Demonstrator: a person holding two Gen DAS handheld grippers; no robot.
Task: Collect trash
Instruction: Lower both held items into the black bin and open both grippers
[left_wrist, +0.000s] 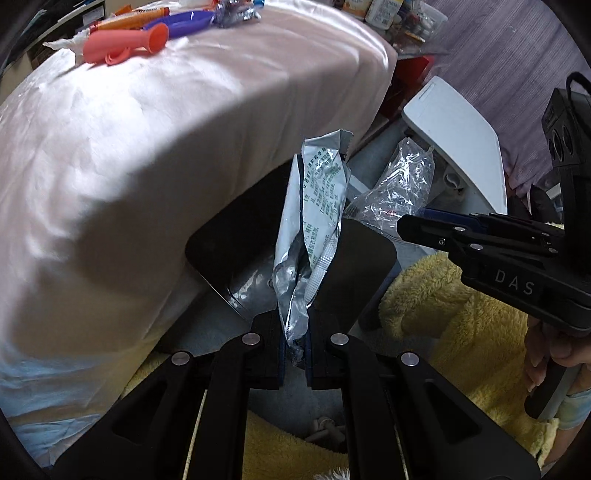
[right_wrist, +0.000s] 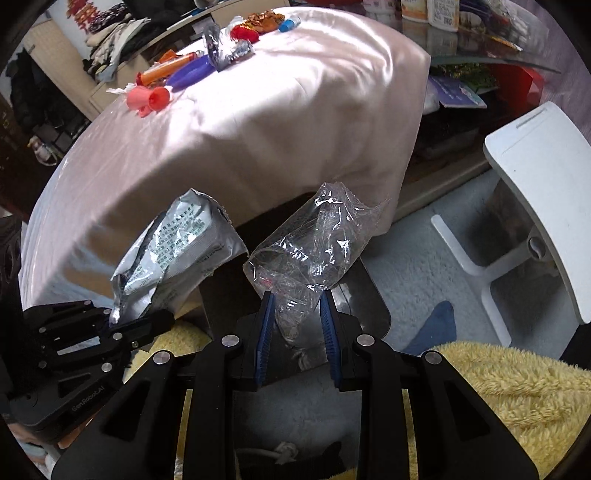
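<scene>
My left gripper clamps a foil wrapper while my right gripper pinches a clear plastic bag just beside it.

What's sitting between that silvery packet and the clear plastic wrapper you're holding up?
Nothing solid. In the right wrist view, the silver packet and clear wrapper hang apart; through the gap shows only the dark bin opening below them.
</scene>
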